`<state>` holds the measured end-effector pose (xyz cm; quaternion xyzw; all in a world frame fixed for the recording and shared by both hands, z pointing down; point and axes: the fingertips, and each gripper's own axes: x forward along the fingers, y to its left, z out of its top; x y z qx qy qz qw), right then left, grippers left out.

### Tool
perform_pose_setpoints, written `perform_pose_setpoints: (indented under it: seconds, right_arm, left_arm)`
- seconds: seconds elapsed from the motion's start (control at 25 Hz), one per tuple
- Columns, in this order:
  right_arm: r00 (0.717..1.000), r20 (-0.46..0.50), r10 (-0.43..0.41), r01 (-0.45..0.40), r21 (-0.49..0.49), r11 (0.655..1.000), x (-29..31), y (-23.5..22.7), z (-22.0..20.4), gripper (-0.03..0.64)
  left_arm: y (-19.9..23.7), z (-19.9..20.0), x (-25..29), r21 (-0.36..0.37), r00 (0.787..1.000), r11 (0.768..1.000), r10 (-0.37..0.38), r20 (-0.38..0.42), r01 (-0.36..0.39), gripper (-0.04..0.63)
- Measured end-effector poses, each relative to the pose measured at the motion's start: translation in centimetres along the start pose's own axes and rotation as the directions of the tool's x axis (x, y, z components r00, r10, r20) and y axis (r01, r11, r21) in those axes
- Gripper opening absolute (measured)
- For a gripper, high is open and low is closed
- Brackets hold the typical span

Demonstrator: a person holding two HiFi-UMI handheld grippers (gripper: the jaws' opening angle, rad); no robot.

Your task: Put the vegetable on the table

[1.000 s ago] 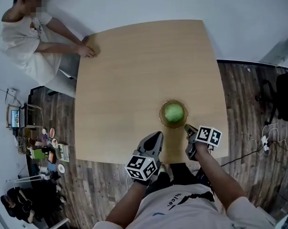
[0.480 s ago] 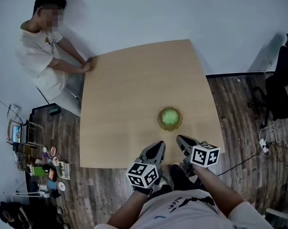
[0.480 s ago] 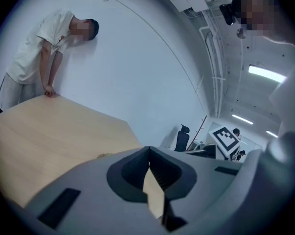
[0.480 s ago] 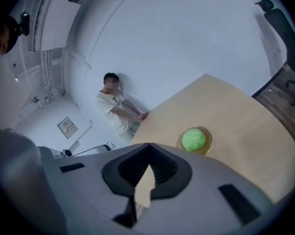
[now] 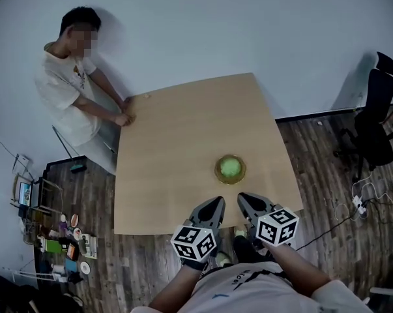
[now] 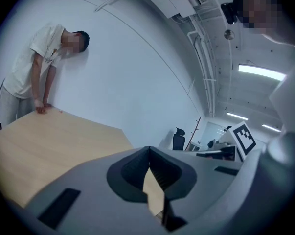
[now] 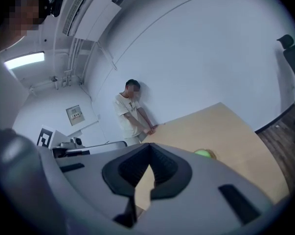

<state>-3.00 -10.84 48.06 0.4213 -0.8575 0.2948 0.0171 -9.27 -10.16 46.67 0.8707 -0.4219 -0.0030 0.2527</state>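
A round green vegetable (image 5: pixel 230 167) sits in a shallow brown bowl (image 5: pixel 218 172) on the wooden table (image 5: pixel 176 162), near its front right. In the right gripper view the vegetable (image 7: pixel 203 153) peeks over the jaws. My left gripper (image 5: pixel 215 201) hovers at the table's near edge, left of and below the bowl, jaws pressed together and holding nothing. My right gripper (image 5: pixel 242 197) is just below the bowl, apart from it, also shut and holding nothing. Neither touches the bowl.
A person (image 5: pixel 69 87) in a white shirt leans on the table's far left corner with both hands on it. A black office chair (image 5: pixel 372 119) stands at the right. Small clutter (image 5: pixel 59 237) lies on the wooden floor at the left.
The head view has pulled back, so the table looks smaller. My right gripper has drawn back from the bowl's rim toward the near edge. The left gripper has barely shifted.
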Motion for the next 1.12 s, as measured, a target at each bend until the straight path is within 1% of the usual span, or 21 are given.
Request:
perform_pose_setpoints:
  seconds: [0.24, 0.52, 1.12]
  right_arm:
    - [1.0, 0.018, -0.007, 0.008, -0.048, 0.999, -0.9, 1.0, 0.2, 0.014]
    - [1.0, 0.021, -0.003, 0.004, -0.062, 0.998, -1.1, 1.9, -0.1, 0.014]
    - [1.0, 0.016, 0.003, -0.002, -0.073, 0.997, -1.1, 1.9, -0.1, 0.012]
  left_arm:
    - [-0.7, 0.4, -1.2, 0.019, 1.0, 1.0, 0.001, 0.027, -0.002, 0.014]
    - [-0.6, 0.2, -2.2, 0.02, 0.999, 1.0, 0.012, 0.035, -0.013, 0.014]
    - [-0.9, 0.1, -2.1, 0.025, 0.999, 0.999, 0.024, 0.037, -0.025, 0.014]
